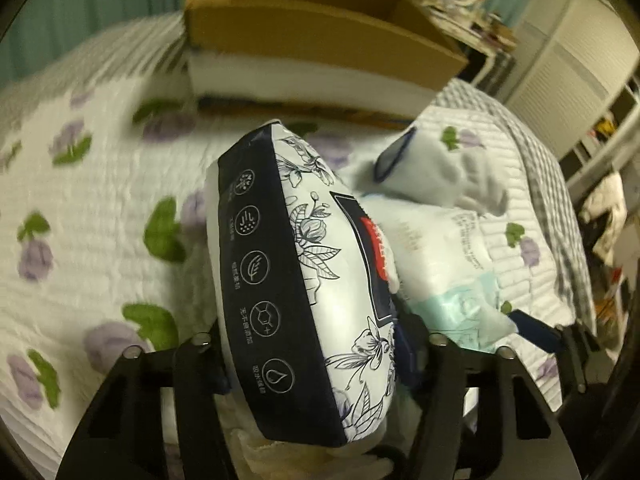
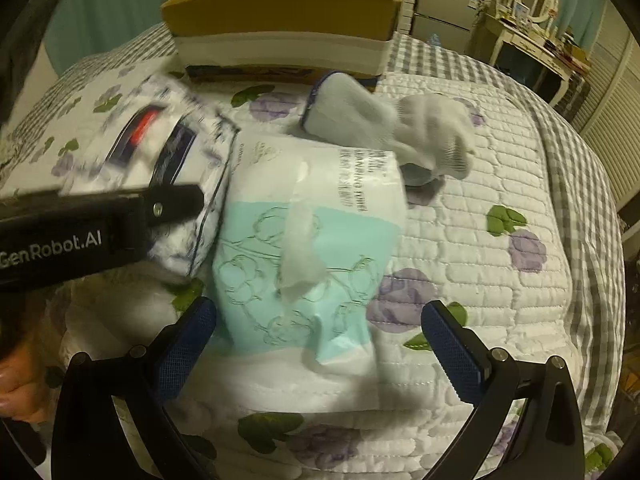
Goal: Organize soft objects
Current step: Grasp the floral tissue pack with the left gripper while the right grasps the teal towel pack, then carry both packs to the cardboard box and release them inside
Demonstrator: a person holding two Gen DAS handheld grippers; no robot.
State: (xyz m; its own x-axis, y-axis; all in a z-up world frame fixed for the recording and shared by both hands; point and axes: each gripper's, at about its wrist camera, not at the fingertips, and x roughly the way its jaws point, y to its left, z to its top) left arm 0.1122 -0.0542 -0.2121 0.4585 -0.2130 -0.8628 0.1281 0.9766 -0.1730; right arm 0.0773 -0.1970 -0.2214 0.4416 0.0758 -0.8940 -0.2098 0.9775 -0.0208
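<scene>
Packs number two: floral pack (image 1: pixel 304 280) in left gripper (image 1: pixel 316 356), teal pack (image 2: pixel 308 248) lying.

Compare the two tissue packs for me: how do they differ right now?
The floral pack is clamped in the left gripper and tipped on edge; the mint pack lies flat on the quilt between the open right gripper's fingers, ungripped. The floral pack has a navy band with icons and a red label; the mint pack is pale with line-drawn flowers. A tissue sticks out of the mint pack only. Both are soft plastic-wrapped packs.
</scene>
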